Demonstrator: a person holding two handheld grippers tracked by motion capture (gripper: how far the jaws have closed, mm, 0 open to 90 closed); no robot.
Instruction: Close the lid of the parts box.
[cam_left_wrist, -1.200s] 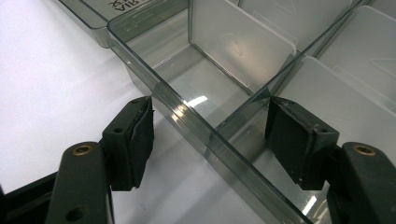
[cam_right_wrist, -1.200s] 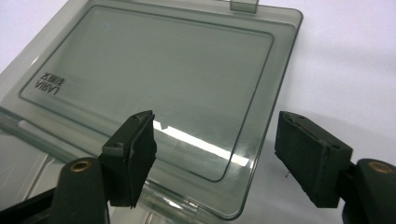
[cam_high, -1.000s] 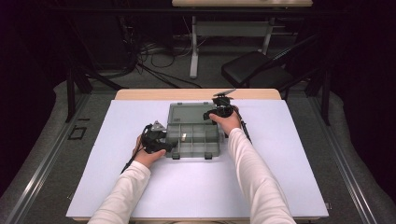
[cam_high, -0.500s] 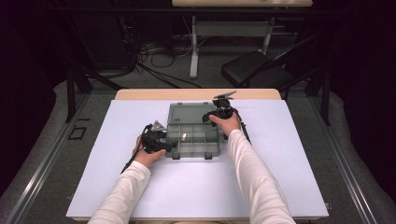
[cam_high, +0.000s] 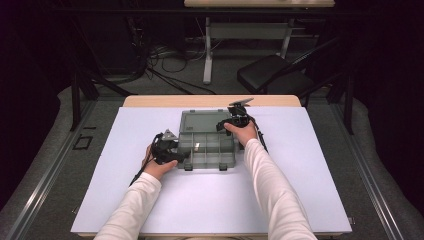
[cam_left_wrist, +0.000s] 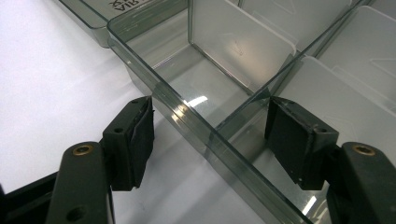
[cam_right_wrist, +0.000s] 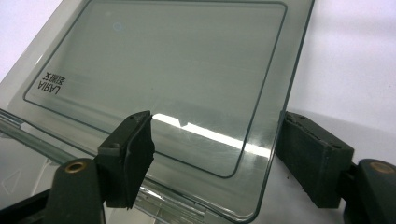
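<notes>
Smoky clear plastic organiser box: my left gripper straddles its side wall, unclenched — my right gripper brackets the lid corner, also released.

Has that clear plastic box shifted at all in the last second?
No. The box sits where it did, its open lid just short of the table's wooden far edge.

In my left gripper view, the clear box runs off the frame at twelve and three o'clock, so I can't count its compartments. Its lid is cut off at twelve and nine o'clock in my right gripper view. From the high view, my hands cover both grippers' jaws, and the small white thing in a compartment is too tiny to name.
</notes>
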